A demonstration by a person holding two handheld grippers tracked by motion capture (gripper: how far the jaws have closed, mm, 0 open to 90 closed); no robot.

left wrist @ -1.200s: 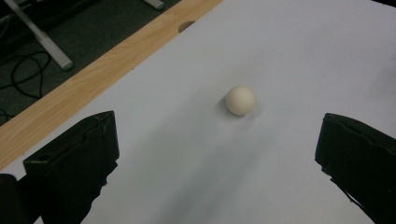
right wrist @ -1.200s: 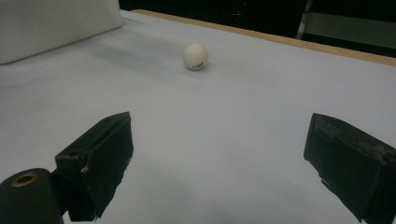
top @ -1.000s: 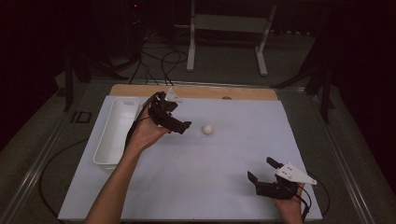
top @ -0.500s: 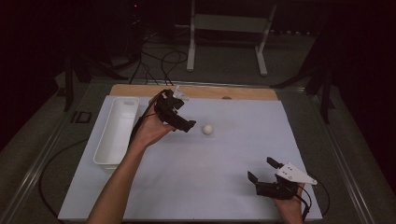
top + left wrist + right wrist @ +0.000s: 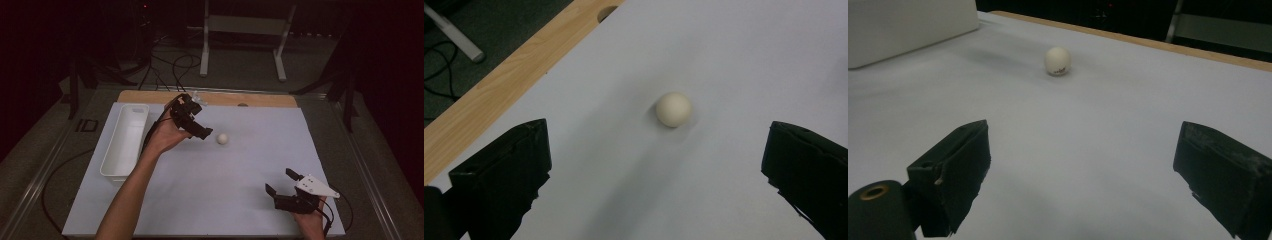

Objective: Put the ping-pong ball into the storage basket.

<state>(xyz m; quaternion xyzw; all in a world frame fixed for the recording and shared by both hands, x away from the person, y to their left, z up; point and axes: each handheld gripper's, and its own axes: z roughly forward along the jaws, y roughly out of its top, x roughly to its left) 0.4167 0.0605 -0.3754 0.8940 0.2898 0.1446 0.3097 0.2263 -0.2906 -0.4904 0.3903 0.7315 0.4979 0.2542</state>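
White sheet [image 5: 200, 175] covering the tabletop [image 5: 260, 99], with a strip of pale wood bare along the far edge. Small cream ball [image 5: 222, 138] lying alone on the sheet near its middle, toward the far side, touching nothing. Left tongs [image 5: 197, 129] held in the left hand [image 5: 167, 137] just beside the ball, to its left in the high view, tilted down toward it, jaws spread wide. Same ball [image 5: 673, 109] seen in the left gripper view ahead of the two black jaws and between their lines, clear of both. Right tongs [image 5: 283, 186] low over the near right corner of the sheet, well apart from the ball, jaws likewise parted and holding nothing, grey three-cornered plate on top. Ball [image 5: 1057, 61] farther off in the right gripper view, with a small dark mark on its side, too small to read. Long white tray [image 5: 125, 142] set along the sheet's left edge, well apart from the ball, its inside looking bare from above. Dark floor beyond the tabletop, with cables [image 5: 175, 65] and a white metal stand [image 5: 245, 30].
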